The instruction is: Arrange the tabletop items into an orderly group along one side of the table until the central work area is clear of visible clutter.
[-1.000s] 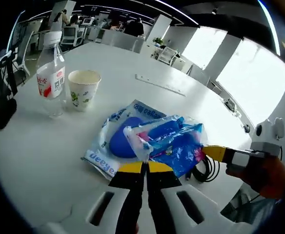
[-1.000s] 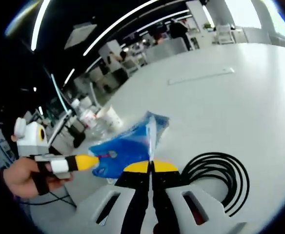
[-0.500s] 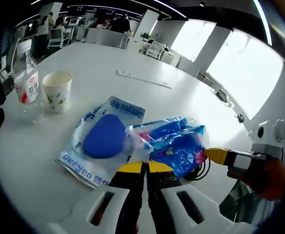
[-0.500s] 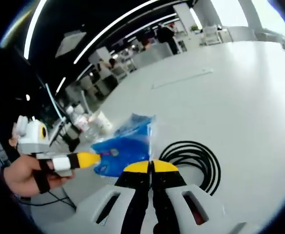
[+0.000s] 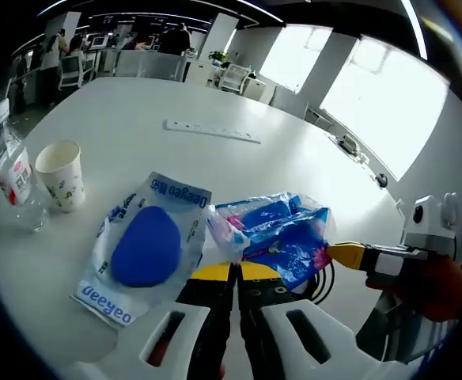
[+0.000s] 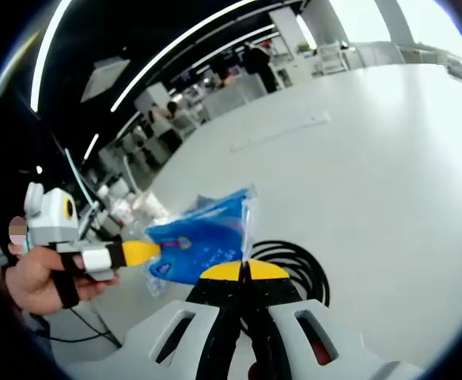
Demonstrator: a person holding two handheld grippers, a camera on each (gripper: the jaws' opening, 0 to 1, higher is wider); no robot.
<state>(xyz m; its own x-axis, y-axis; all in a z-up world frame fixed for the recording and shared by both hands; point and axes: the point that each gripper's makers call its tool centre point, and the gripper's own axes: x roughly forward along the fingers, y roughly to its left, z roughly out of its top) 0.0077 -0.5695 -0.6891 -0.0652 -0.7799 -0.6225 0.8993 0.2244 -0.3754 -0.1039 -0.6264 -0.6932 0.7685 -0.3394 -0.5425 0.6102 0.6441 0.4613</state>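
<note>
The round white surface (image 5: 239, 166) carries everything. Largest on it is a flat "deeyeo" pack (image 5: 144, 241) at seven o'clock in the left gripper view; beside it at five o'clock is a crinkly blue plastic bag (image 5: 282, 233), held off the surface between both tongs. The left tongs (image 5: 232, 273) and right tongs (image 6: 244, 273) each look pinched on a bag edge. It is light, limp and slippery, so grip bunched film. A paper cup (image 5: 63, 174) stands at nine o'clock.
</note>
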